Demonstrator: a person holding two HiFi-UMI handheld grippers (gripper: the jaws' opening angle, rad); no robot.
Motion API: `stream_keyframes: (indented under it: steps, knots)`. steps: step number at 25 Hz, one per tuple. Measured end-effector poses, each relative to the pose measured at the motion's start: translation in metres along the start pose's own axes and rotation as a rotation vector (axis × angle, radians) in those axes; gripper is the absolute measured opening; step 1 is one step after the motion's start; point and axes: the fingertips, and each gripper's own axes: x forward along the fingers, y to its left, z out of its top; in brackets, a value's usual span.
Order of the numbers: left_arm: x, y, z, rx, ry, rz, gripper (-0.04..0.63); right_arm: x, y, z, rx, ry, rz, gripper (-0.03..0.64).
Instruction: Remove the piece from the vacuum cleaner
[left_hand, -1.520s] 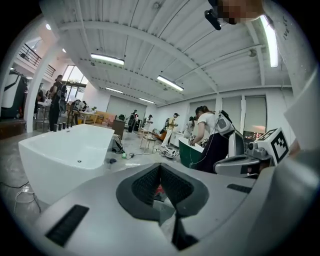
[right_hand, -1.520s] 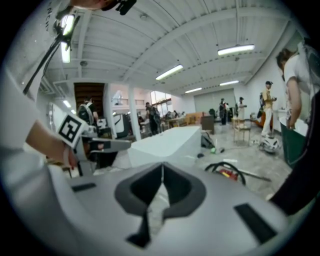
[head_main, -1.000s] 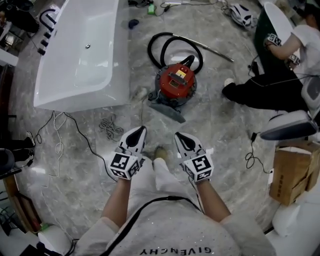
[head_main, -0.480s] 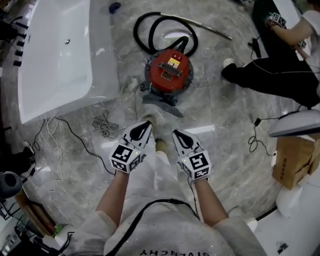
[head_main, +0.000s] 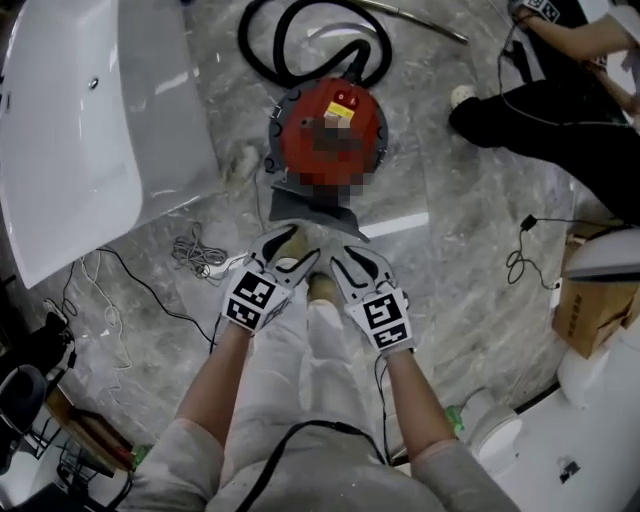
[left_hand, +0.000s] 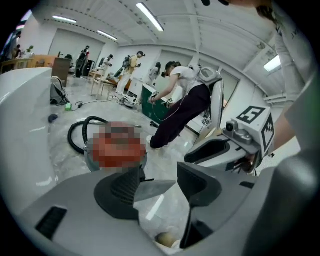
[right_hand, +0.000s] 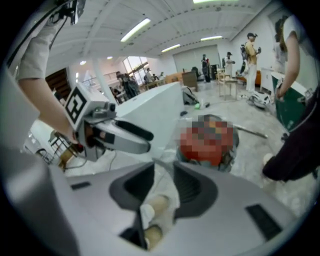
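Marble floor (head_main: 470, 300) — red vacuum cleaner (head_main: 295, 130) near white bathtub (head_main: 90, 130).

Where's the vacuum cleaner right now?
In the head view the vacuum cleaner sits on the floor at top centre, right of the white bathtub, its black hose coiled just beyond it.

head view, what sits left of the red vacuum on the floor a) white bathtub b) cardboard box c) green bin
a: the white bathtub lies left of the red vacuum cleaner, while the cardboard box is far over at the right.
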Motion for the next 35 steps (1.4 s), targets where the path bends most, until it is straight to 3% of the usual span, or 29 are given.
stream_keyframes:
  steps: [6, 10, 14, 17, 24, 25, 27, 35]
  knots:
    - [0.050, 0.054, -0.039, 0.099, 0.152, 0.042, 0.237, 0.053, -0.042, -0.042, -0.060, 0.177, -0.029, 0.187]
    - [0.069, 0.065, -0.076, 0.242, 0.293, -0.013, 0.288, 0.079, -0.057, -0.073, -0.130, 0.319, -0.032, 0.230]
    - [0.083, 0.068, -0.105, 0.443, 0.425, -0.077, 0.334, 0.103, -0.063, -0.093, -0.161, 0.394, -0.016, 0.236]
    - [0.095, 0.076, -0.114, 0.534, 0.459, -0.054, 0.334, 0.116, -0.065, -0.102, -0.197, 0.422, -0.016, 0.236]
    - [0.121, 0.074, -0.133, 0.646, 0.553, -0.065, 0.331, 0.141, -0.064, -0.115, -0.338, 0.502, -0.011, 0.235]
    - [0.123, 0.071, -0.134, 0.642, 0.553, -0.065, 0.318, 0.142, -0.064, -0.116, -0.348, 0.510, -0.015, 0.233]
    - [0.123, 0.071, -0.131, 0.646, 0.551, -0.034, 0.189, 0.143, -0.066, -0.117, -0.372, 0.524, -0.026, 0.230]
    - [0.119, 0.078, -0.131, 0.642, 0.570, 0.012, 0.080, 0.136, -0.064, -0.117, -0.468, 0.504, -0.033, 0.054]
